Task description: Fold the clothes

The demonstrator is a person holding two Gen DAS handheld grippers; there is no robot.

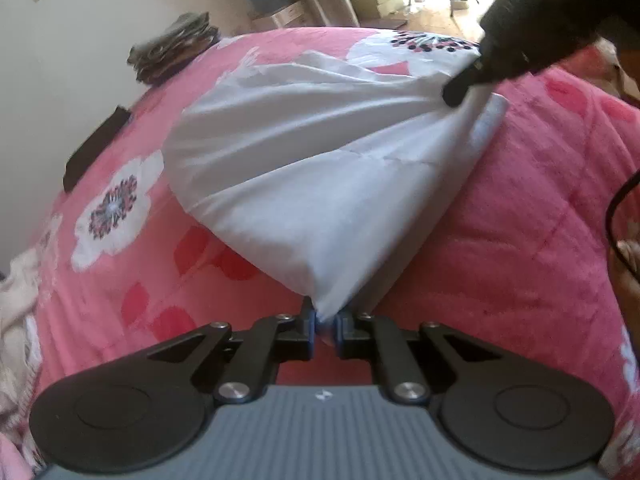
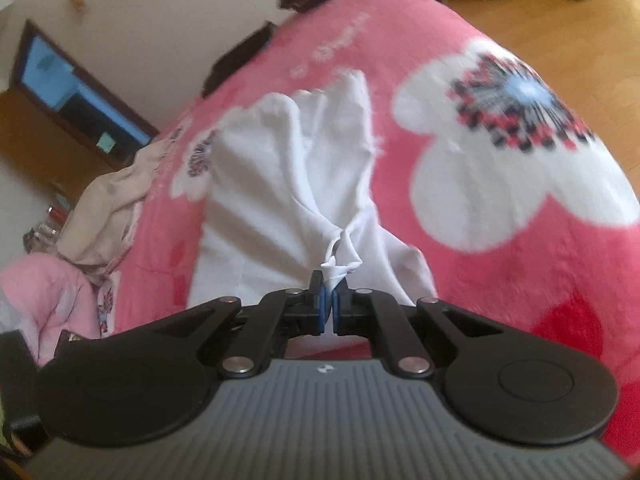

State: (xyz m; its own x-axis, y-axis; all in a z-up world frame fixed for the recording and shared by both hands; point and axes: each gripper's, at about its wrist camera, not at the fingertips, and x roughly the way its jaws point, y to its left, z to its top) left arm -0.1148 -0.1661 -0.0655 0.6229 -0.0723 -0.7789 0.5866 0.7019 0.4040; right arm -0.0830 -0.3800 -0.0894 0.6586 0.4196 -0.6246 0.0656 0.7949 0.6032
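Both tongs are on the cloth now. The left gripper has its blue pads nearly together, pinching one corner of the white cotton garment, which lies on the pink fleece blanket with big white flowers. Across the garment from that corner, the right gripper has its jaws all but touching, a bunched twist of the same white cloth between them. I'd say the two grips sit at opposite ends so the fabric stretches taut between them, ready to be carried over into a fold. Beyond the garment, at the blanket's far edge, sits a dark folded pile. A beige garment lies crumpled at the blanket's left edge, probably waiting its turn.
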